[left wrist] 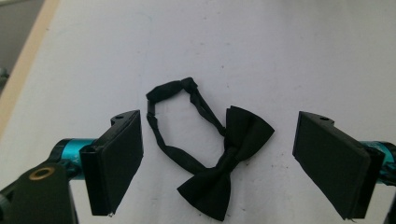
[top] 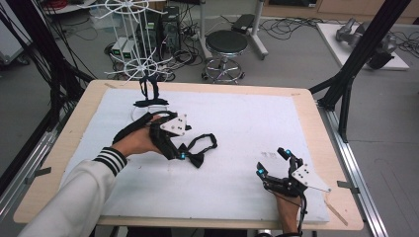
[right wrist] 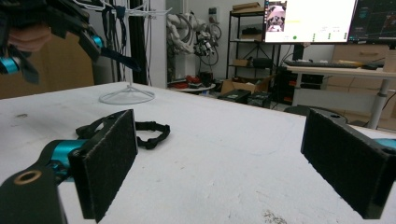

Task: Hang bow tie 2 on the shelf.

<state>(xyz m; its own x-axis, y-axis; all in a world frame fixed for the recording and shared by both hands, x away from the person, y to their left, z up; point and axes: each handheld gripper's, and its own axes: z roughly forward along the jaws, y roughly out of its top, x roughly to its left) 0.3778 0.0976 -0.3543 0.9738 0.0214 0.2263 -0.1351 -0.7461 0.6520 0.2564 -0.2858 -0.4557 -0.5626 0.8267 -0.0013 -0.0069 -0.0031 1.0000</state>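
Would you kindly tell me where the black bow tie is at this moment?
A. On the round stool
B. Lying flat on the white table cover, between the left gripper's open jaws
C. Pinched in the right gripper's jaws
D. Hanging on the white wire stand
B: in the left gripper view the bow tie lies flat on the white cover, with the left gripper held over it, jaws wide apart and not touching it.

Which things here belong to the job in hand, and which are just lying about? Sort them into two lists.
In the job:
- black bow tie, flat on the white mat, strap looped
- left gripper, above it, jaws apart on either side, not touching

Lying about:
- white wire stand at the mat's far edge
- right gripper, jaws open, nothing between
- stool on the floor
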